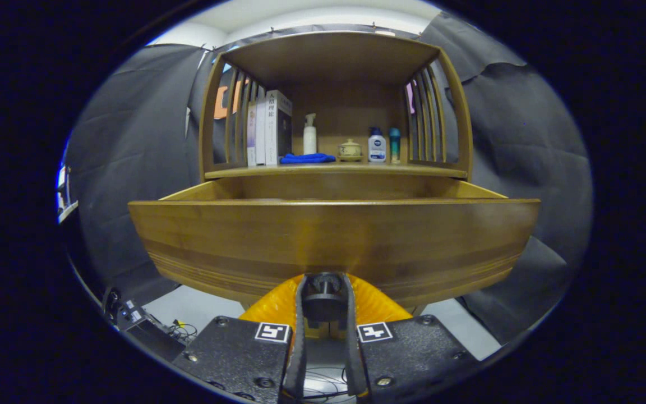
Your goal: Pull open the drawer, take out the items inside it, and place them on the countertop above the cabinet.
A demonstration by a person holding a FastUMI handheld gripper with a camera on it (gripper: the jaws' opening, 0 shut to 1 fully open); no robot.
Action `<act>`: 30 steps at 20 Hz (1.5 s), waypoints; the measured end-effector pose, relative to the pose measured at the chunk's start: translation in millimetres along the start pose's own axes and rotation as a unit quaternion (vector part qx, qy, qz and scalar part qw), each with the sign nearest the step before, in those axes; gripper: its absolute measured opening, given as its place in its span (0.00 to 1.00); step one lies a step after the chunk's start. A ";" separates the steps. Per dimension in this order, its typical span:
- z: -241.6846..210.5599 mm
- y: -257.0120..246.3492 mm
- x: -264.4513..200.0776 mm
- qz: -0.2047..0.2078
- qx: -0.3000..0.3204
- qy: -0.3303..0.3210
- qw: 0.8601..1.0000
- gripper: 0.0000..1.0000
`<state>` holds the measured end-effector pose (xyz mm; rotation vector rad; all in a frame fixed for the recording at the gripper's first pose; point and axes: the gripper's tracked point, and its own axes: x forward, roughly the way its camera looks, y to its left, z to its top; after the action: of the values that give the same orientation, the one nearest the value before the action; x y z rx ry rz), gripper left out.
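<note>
wooden drawer (pixel 334 235) open, jaws on knob (pixel 323 303)

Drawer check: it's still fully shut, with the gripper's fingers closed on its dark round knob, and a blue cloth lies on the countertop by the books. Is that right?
Not quite. The gripper view shows the drawer pulled open. The rest stands: the gripper is shut on the knob, and the blue cloth lies on the countertop by the books.
</note>
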<state>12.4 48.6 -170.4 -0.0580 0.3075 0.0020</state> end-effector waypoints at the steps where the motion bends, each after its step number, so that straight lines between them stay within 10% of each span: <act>1: -2.5 -1.5 -3.2 0.000 -0.001 0.004 1.000 0.31; 7: -8.8 -0.6 -13.6 0.007 -0.009 0.041 0.999 0.32; 19: 113.8 40.1 -60.0 0.144 -0.025 0.056 0.988 0.97; 30: 111.9 17.9 39.6 0.108 -0.015 0.266 0.958 0.99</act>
<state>83.8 72.6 -77.0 -0.0536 0.8529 0.2112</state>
